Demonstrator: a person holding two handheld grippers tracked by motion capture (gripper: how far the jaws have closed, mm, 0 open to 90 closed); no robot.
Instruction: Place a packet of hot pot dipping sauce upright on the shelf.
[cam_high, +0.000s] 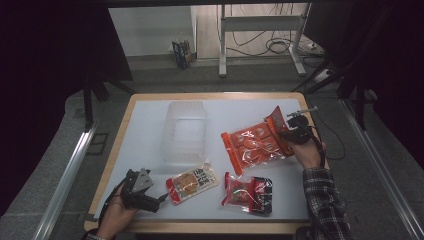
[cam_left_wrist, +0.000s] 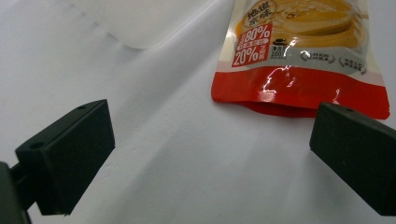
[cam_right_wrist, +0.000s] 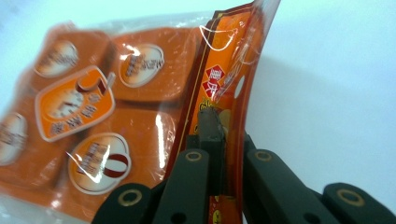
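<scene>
A large orange snack bag (cam_high: 255, 144) with several small orange packs inside lies right of the table's middle. My right gripper (cam_high: 288, 134) is shut on its sealed edge (cam_right_wrist: 224, 93), which stands up folded between the jaws. A small orange and white pouch (cam_high: 192, 183) lies near the front, its red bottom edge (cam_left_wrist: 299, 91) just ahead of my left gripper (cam_high: 162, 197). That gripper stands open on the table, with nothing between its black pads (cam_left_wrist: 70, 149).
A clear plastic bin (cam_high: 184, 131) stands at the table's middle, behind the pouch. A red and black packet (cam_high: 248, 194) lies near the front edge. The white table top (cam_high: 150, 115) has a wooden rim. A person's plaid sleeve (cam_high: 324, 205) enters at lower right.
</scene>
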